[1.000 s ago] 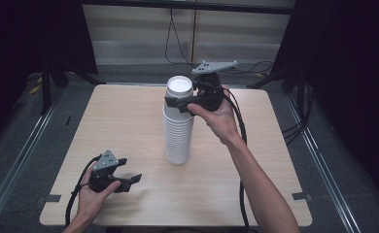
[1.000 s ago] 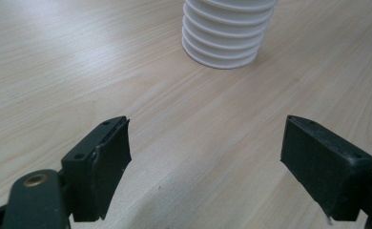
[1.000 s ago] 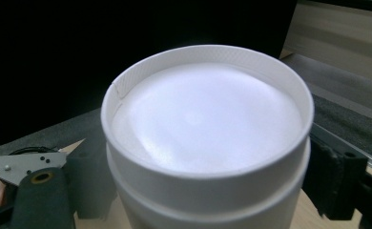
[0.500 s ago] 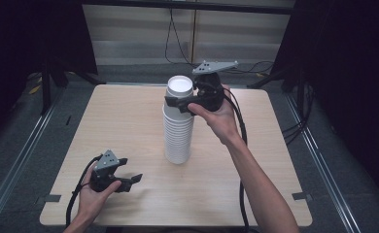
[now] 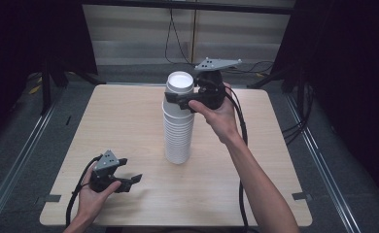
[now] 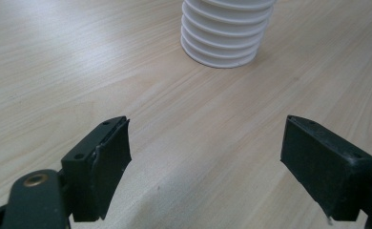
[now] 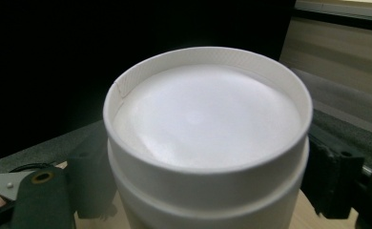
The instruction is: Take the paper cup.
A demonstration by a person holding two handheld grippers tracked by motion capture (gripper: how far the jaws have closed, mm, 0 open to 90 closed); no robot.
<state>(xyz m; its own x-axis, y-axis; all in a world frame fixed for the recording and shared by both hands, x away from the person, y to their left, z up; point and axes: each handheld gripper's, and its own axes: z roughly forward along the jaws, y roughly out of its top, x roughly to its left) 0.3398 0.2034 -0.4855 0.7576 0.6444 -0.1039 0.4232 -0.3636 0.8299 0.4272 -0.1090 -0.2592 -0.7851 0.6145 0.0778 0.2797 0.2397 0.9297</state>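
A tall stack of white paper cups [image 5: 178,126] stands upside down near the middle of the tabletop [image 5: 129,116], bases upward. The top cup [image 7: 208,138] sits between the fingers of the right gripper [image 5: 180,99], one on each side just under its raised base rim; they appear closed on its wall, though the contact itself is hard to see. The likely step is lifting this one cup off the stack. To do it well, I judge the pull should go straight up along the stack's axis, with a light squeeze so the thin wall does not buckle or drag the next cup along. The left gripper [image 6: 208,157] rests low near the front left of the tabletop, well apart from the stack, fingers wide open and empty; it could steady the lower cups.
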